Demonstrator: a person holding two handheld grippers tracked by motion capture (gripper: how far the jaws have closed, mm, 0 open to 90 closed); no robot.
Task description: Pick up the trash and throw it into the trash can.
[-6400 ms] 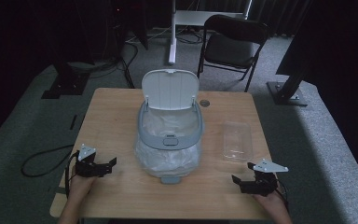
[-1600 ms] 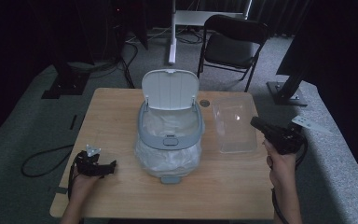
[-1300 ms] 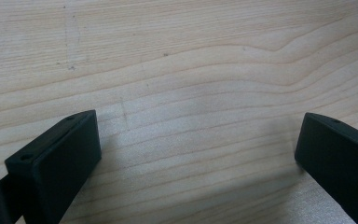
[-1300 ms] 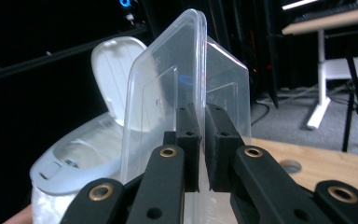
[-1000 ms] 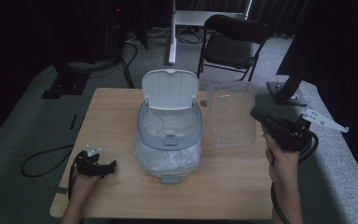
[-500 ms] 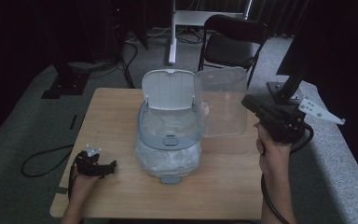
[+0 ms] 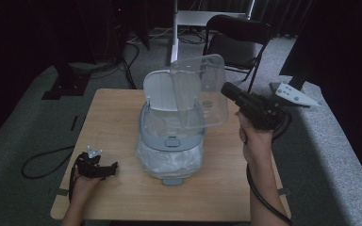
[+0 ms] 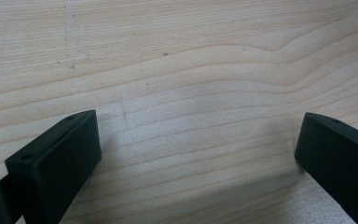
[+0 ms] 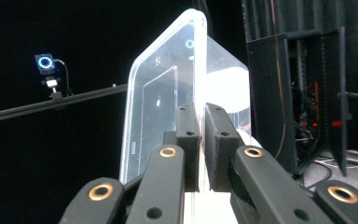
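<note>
A clear plastic container (image 7: 200, 92) hangs tilted in the air over the open top of a grey-white bin (image 7: 170, 141). My right gripper (image 7: 227, 89) is shut on the container's rim at its right side. In the right gripper view the black jaws pinch the thin edge of the clear container (image 9: 168, 98), which stands upright before a dark background. The bin's white lid (image 7: 161, 92) stands open behind it, and a white bag lines the bin. My left gripper (image 7: 113, 165) rests on the wooden table (image 7: 113, 113) at the near left, open. In the left gripper view its fingers (image 8: 65, 158) stand wide apart over bare wood.
A black folding chair (image 7: 235, 42) and a white stand (image 7: 174, 28) are behind the table. A cable (image 7: 42, 162) trails off the table's left side onto grey carpet. Dark equipment racks (image 9: 303, 93) rise at the right in the right gripper view.
My right gripper has carried the clear container up off the table's right side and leftwards, tilting it upright until it hangs over the bin. The left gripper has stayed in place.
</note>
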